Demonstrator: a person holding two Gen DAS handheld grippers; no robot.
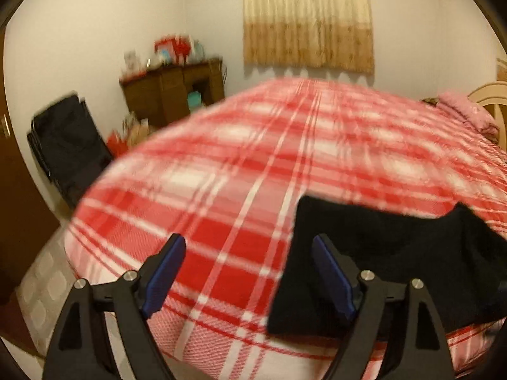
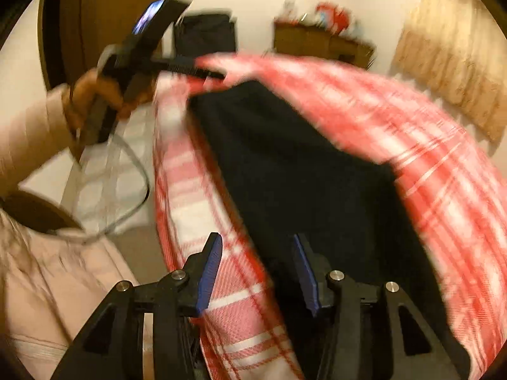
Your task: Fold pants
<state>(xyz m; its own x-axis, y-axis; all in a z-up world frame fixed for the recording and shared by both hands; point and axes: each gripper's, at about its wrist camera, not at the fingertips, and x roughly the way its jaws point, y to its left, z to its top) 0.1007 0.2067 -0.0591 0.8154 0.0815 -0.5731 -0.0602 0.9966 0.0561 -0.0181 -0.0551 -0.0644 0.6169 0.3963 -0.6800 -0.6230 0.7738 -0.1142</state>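
Black pants (image 2: 301, 164) flat on plaid bed (image 1: 221, 158). Left hand-held gripper (image 1: 248, 266) agape, empty; right hand-held gripper (image 2: 258, 272) parted, gripping nothing.

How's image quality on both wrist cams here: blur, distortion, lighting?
Left wrist view: warm dim light, fisheye bend with dark corners, plaid bedspread and dresser smeared, left gripper fairly sharp. Right wrist view: heavier motion blur on the black pants and the hand; only the right gripper is crisp.
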